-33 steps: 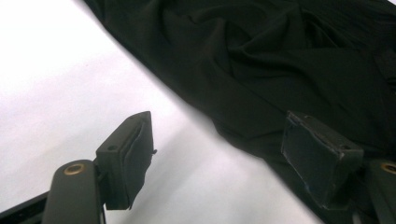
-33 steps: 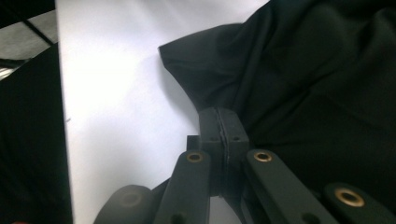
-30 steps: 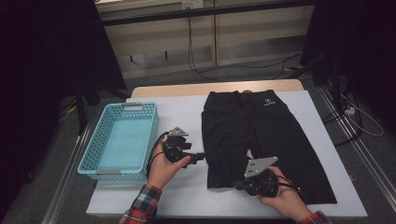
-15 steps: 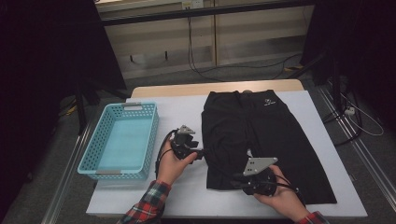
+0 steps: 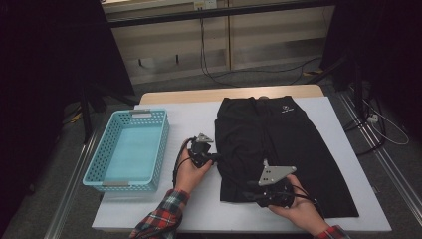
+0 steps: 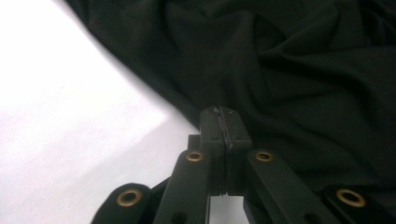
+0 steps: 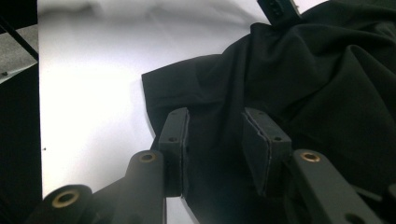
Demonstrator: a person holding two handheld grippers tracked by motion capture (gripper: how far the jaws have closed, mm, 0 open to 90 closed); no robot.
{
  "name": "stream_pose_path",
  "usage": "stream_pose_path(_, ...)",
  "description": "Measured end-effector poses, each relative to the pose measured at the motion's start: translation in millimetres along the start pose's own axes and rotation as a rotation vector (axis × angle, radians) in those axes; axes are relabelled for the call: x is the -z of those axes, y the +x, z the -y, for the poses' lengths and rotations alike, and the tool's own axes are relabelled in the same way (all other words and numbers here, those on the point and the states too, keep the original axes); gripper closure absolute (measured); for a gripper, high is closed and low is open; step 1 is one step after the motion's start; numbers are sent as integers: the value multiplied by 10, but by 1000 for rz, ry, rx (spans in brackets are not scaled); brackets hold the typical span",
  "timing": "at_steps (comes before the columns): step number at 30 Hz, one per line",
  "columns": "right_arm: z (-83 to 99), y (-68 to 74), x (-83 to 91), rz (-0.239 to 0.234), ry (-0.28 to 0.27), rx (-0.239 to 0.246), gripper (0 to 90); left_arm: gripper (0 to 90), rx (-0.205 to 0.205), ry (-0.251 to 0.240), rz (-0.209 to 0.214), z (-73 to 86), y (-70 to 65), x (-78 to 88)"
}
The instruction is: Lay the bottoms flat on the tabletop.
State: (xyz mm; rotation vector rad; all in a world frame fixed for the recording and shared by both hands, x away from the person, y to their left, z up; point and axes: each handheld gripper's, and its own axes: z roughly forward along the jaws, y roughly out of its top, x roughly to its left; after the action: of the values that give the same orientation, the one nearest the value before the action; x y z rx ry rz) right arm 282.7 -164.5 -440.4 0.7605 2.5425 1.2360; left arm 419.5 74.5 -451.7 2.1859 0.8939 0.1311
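While the blue basket (image 5: 128,152) sits at the far left of the white table (image 5: 189,124), I see my left gripper (image 5: 215,158) at the left edge of the black shorts (image 5: 278,144), its jaws having just closed fully; in the left gripper view the pads (image 6: 223,122) meet at the fabric's edge, though I cannot tell whether cloth is pinched between them. Farther right, my right gripper (image 5: 247,192) rests at the near left corner of the shorts, jaws just opening, fabric lying loose between them.
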Motion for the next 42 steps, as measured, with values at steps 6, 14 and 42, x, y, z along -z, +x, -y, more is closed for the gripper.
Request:
stream_pose_path(6,-11,-10,-17,-4,-2,1,617,900,4,-1,-17,-74,49,-23)
stream_pose_path(14,-33,-17,-18,-8,-21,-10,606,900,60,-43,-47,-82,342,10)
stream_pose_path(42,-122,136,-407,-53,56,64,685,900,97,-68,-55,-102,479,77)
